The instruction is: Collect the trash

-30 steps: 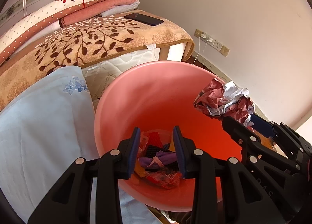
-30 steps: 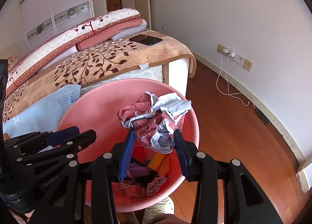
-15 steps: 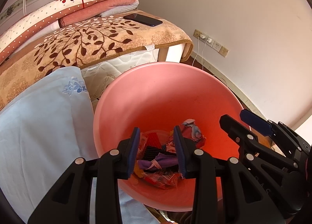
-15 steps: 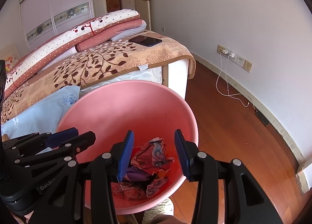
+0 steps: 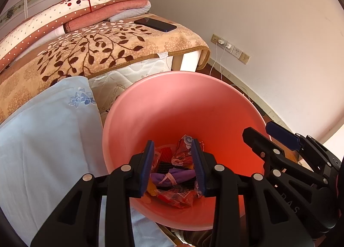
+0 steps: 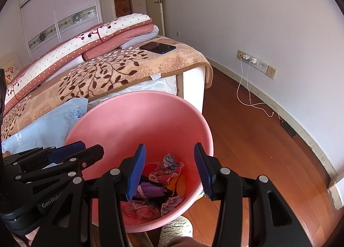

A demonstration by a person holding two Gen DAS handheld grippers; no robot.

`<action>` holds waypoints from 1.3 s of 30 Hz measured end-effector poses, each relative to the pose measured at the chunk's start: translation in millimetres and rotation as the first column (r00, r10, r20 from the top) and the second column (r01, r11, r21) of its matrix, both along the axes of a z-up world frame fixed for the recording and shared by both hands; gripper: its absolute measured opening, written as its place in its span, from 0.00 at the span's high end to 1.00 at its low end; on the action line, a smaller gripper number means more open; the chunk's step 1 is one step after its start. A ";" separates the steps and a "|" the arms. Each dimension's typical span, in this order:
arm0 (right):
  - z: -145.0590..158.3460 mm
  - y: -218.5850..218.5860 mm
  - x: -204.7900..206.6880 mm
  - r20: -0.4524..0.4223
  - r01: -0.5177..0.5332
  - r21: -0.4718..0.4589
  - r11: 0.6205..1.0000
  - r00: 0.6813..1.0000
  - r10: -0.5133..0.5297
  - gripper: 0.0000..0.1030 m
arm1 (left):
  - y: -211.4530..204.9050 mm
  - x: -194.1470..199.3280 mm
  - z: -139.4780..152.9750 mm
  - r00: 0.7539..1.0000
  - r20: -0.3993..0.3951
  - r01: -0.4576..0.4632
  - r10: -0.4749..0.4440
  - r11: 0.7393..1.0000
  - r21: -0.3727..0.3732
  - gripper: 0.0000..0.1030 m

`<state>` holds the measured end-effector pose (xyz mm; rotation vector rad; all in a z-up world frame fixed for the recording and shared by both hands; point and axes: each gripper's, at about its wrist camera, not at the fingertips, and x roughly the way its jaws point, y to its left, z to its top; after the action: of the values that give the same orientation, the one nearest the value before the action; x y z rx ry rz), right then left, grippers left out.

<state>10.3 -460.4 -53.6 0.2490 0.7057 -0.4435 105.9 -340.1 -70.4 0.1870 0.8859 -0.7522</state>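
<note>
Your right gripper [image 6: 169, 171] hangs over the pink bin [image 6: 120, 118] with its fingers [image 6: 137, 169] apart and opening, nothing between them. The crumpled red-and-white wrapper [image 6: 166, 168] lies on top of the trash heap at the bottom of the bin, below the gap. Your left gripper [image 5: 172, 166] is also above the bin [image 5: 163, 100], fingers [image 5: 147, 167] apart and holding nothing; the same wrapper [image 5: 185, 150] shows just past its tips at 12 o'clock. Judged from this, the release is complete, so finish the step cleanly: let the right fingers open fully before lifting, then draw straight up and clear the rim, which sits close at 3 o'clock of that gripper. Do not clip the rim, since the bin looks light and may tip toward the wooden floor [image 6: 258, 139]. Keep the two grippers apart as you withdraw; they are near each other over the bin. The phone [image 6: 158, 48] on the bed [image 6: 120, 70] at 12 o'clock is not trash, so leave it alone.
</note>
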 end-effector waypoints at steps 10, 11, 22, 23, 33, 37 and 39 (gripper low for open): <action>5.2 -1.3 -13.1 0.018 0.023 0.011 1.000 1.000 -0.024 0.54 | 8.6 -3.6 6.7 1.000 -0.002 0.008 -0.008 0.999 -0.051 0.47; 5.2 -1.4 -14.0 0.018 0.025 0.013 1.000 1.000 -0.025 0.54 | 8.7 -3.5 7.1 1.000 -0.003 0.006 -0.006 0.999 -0.051 0.47; 12.0 3.0 -24.9 0.045 0.030 0.023 0.999 0.998 -0.031 0.50 | 13.6 -12.1 18.5 0.999 0.032 0.000 0.001 0.998 -0.057 0.47; 13.1 4.2 -26.7 0.049 0.029 0.024 0.999 0.998 -0.030 0.50 | 14.4 -13.3 20.2 0.999 0.039 -0.003 0.005 0.998 -0.058 0.47; 25.3 21.5 -44.5 0.093 0.035 -0.014 0.999 0.995 -0.033 0.36 | 25.6 -22.2 38.4 0.995 0.095 -0.031 0.040 0.996 -0.089 0.47; 29.6 26.3 -50.1 0.103 0.041 -0.031 0.999 0.994 -0.037 0.33 | 31.3 -27.1 45.0 0.991 0.119 -0.041 0.053 0.994 -0.102 0.47; 31.2 28.5 -52.6 0.108 0.042 -0.035 0.999 0.993 -0.038 0.33 | 33.9 -31.2 48.3 0.989 0.138 -0.041 0.056 0.993 -0.107 0.47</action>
<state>-42.3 -431.9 -22.4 0.2498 0.5878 -0.4774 74.7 -306.2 -22.1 0.1247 0.7130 -0.7283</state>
